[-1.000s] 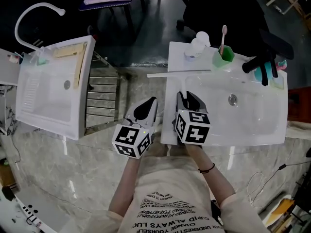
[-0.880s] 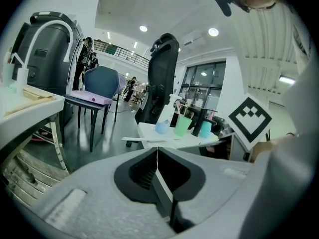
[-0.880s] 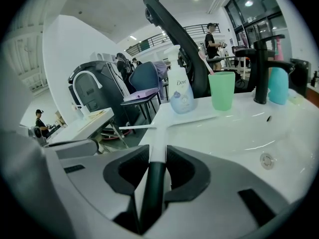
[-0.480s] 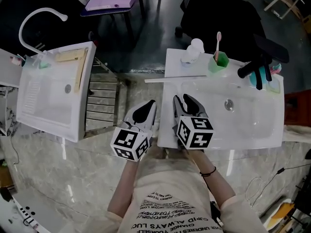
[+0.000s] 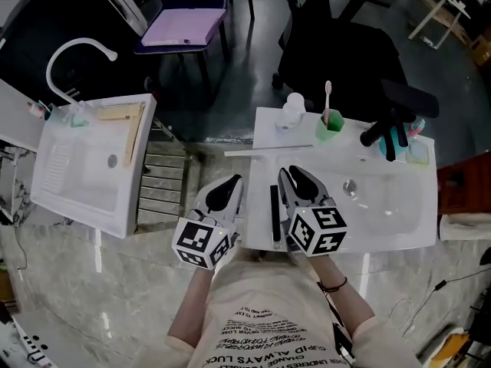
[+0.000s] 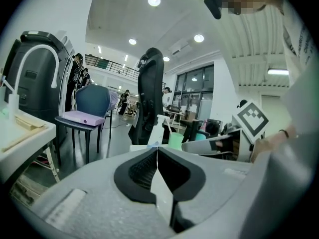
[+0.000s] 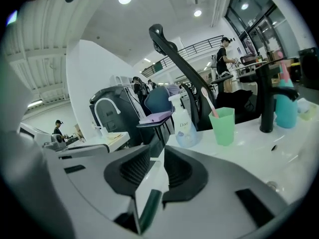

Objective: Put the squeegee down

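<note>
On the near left ledge of the white rectangular washbasin (image 5: 383, 236), a slim, dark, bar-shaped squeegee (image 5: 274, 213) lies flat, running near to far, in the gap between the two hand-held grey grippers. A second ago it was out of sight under the right gripper (image 5: 296, 175), which sat low over that ledge. Now both grippers have risen, and the bar is uncovered and lying by itself. The right gripper's jaws are closing, with a narrow slit left between the pads. Its own view shows only a dark green strip low in that slit, seemingly the squeegee on the ledge beneath, not pinched. The left gripper (image 5: 232, 182) hangs just left of the basin with its jaws pressed together on nothing. Well beyond, at the far rim, stand a white pump bottle (image 5: 291, 112) and a green plastic cup (image 5: 330, 123) holding a toothbrush (image 5: 327, 98). Judging by this, the squeegee is already set down and the task looks done; only drawing the hands clear remains.
</note>
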### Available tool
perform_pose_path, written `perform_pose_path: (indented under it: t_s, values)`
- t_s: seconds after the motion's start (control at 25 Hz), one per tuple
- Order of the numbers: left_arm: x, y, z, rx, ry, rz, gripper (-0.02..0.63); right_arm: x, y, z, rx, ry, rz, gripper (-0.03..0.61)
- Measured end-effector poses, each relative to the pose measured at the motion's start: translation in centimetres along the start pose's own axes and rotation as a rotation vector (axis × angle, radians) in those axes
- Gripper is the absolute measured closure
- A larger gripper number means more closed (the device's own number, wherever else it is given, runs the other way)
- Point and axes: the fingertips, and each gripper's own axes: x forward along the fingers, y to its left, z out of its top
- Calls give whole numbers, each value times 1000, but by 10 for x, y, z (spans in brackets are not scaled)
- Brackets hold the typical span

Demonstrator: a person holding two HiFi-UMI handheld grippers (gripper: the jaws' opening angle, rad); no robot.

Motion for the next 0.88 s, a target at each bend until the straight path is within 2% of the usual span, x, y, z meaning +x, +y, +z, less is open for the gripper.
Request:
perform_pose_path:
  t_s: [0.44,0.88]
  values:
    - [-7,-5,37,63,-85,14,591,-28,-17,44,-39,-110,10,554]
    - [-17,2,60,96,-146,58,591,-47,-30,69,-36,-196,30,572]
